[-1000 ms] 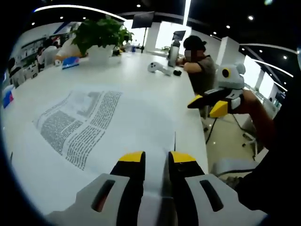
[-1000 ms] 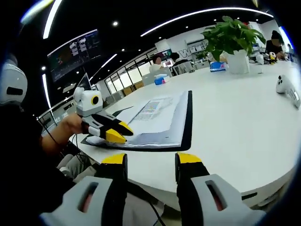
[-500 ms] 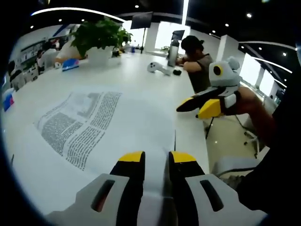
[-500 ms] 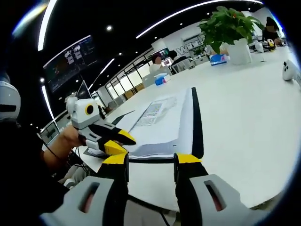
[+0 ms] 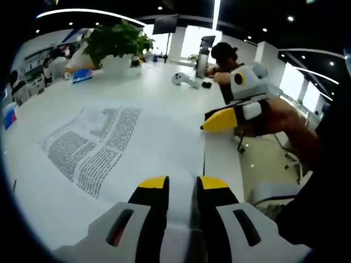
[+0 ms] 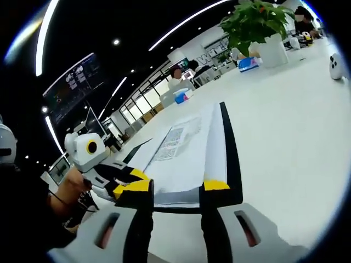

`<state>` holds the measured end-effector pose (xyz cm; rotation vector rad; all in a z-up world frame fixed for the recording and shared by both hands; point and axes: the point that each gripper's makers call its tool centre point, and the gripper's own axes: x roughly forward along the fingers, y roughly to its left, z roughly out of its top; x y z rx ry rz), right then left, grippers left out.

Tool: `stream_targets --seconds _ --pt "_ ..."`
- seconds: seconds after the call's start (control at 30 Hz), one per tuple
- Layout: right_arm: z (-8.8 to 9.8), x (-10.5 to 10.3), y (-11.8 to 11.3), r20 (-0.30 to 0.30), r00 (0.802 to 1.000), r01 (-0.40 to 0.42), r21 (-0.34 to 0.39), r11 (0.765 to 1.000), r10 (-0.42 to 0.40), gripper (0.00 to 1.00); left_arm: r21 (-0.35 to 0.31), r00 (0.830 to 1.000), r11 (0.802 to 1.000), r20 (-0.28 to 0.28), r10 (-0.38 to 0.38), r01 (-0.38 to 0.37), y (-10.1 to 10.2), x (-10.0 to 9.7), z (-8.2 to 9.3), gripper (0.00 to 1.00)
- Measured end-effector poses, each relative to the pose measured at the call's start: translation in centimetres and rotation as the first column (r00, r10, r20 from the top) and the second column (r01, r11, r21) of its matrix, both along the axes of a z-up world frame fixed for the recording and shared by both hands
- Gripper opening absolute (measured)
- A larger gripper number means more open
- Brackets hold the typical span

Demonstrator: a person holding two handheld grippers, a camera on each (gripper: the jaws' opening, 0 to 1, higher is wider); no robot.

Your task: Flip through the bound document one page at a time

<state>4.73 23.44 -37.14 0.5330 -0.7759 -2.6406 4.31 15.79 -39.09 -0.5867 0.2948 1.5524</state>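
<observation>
The bound document [image 5: 98, 142] lies open on the white table, its top page printed in columns of text. My left gripper [image 5: 182, 183] rests low over the page's near part, jaws a narrow gap apart with white paper showing between them. In the right gripper view the document [image 6: 181, 159] sits on a black cover [image 6: 230, 159], and the left gripper [image 6: 131, 181] is at its near left corner, held by a hand. My right gripper [image 6: 176, 186] is open, its tips at the document's near edge. It also appears as the right gripper [image 5: 216, 121] at the page's right edge.
A potted plant [image 5: 115, 41] in a white pot stands at the far side, with a blue box [image 5: 82, 73] beside it. A white controller [image 5: 184, 79] lies further along the table [image 6: 290, 137]. A person [image 5: 230, 71] sits at the far end. The table's edge [image 5: 233, 170] drops off to the right.
The right gripper has come in from beside the table to the document's near right edge. The left gripper has stayed in place on the page.
</observation>
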Motion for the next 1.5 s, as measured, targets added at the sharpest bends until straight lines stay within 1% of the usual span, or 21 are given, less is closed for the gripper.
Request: stream_targets --seconds 0.13,0.3,0.47,0.7,0.77,0.8,0.83,0.9,1.1,1.27,1.5 --pt "-0.2 -0.4 0.2 0.011 1.000 0.027 -0.016 1.000 -0.026 0.25 0.002 1.000 1.000 -0.002 -0.003 0.003 0.0 0.1 0.0 0.23" --pt "-0.4 -0.6 0.0 0.018 0.999 0.043 -0.040 0.998 -0.043 0.23 -0.001 1.000 1.000 -0.017 -0.002 0.002 0.1 0.1 0.0 0.23" --pt "-0.5 -0.6 -0.1 0.026 0.999 0.040 -0.037 0.998 -0.039 0.18 -0.004 0.999 1.000 -0.030 -0.010 0.010 0.2 0.2 -0.1 0.23" --pt "-1.0 -0.7 0.3 0.045 0.997 0.065 -0.043 0.997 -0.063 0.08 0.006 0.999 1.000 -0.042 -0.007 0.007 0.1 0.2 -0.1 0.24" --pt "-1.4 -0.6 0.4 0.060 0.995 0.078 0.007 0.997 -0.078 0.05 0.007 0.999 1.000 -0.043 -0.008 0.008 0.2 0.2 -0.1 0.24" --pt "-1.5 -0.6 0.3 0.044 0.996 0.071 0.047 0.996 -0.073 0.03 0.008 0.999 1.000 -0.042 -0.008 0.008 0.2 0.2 -0.1 0.24" --pt "-1.6 -0.5 0.1 0.053 0.996 0.070 0.049 0.996 -0.072 0.03 0.009 0.999 1.000 -0.041 -0.008 0.008 0.2 0.2 -0.1 0.24" --pt "-1.5 -0.6 0.1 0.047 0.996 0.073 0.069 0.995 -0.076 0.02 0.011 0.999 1.000 -0.044 -0.008 0.008 0.2 0.2 -0.1 0.24" --pt "-1.6 -0.7 0.4 0.043 0.996 0.073 0.082 0.994 -0.076 0.02 0.017 0.998 1.000 -0.059 -0.006 0.007 0.2 0.3 -0.1 0.24" --pt "-1.7 -0.7 0.7 0.048 0.995 0.081 0.076 0.994 -0.085 0.02 0.027 0.998 1.000 -0.067 -0.006 0.008 0.2 0.3 -0.1 0.24" --pt "-1.8 -0.9 0.9 0.048 0.995 0.080 0.110 0.991 -0.086 0.01 0.043 0.997 0.999 -0.078 0.005 -0.001 0.2 0.3 0.0 0.24"
